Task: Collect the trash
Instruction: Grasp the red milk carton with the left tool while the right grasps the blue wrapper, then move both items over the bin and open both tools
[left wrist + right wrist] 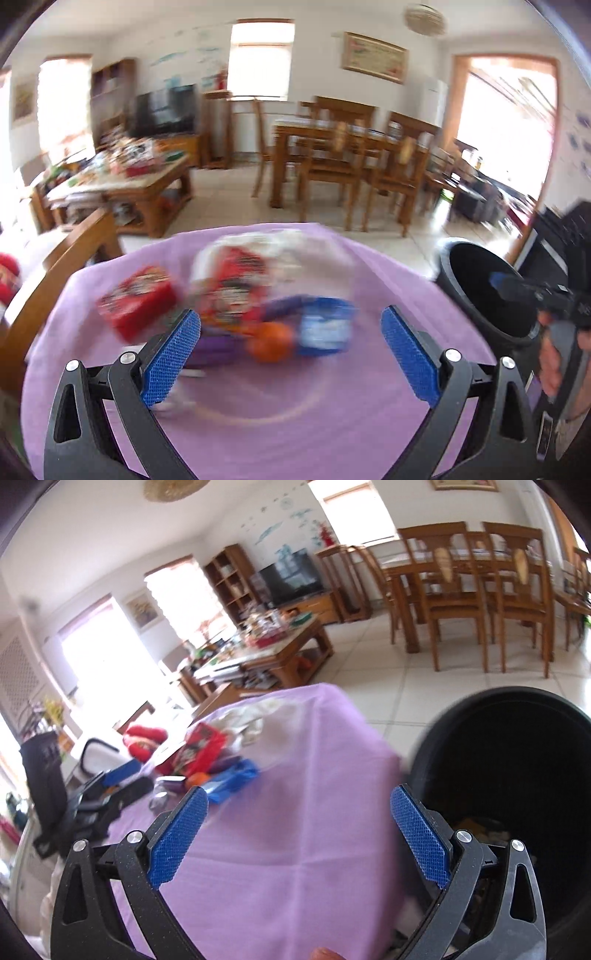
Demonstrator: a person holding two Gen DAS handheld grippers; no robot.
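A pile of trash lies on the purple-clothed table (295, 398): a red box (138, 306), a red printed wrapper (232, 291), a white crumpled bag (295, 247), a blue packet (325, 325), an orange ball-like item (271, 341) and a purple wrapper (214, 347). My left gripper (291, 350) is open and empty, just short of the pile. My right gripper (299, 830) is open and empty, over the table edge beside the black bin (517, 775). The pile (207, 760) also shows in the right wrist view, far left.
The black bin (491, 291) stands on the floor right of the table, with some trash at its bottom (476, 827). A wooden chair (66, 266) is at the table's left. A coffee table (122, 184) and dining set (351, 155) stand beyond.
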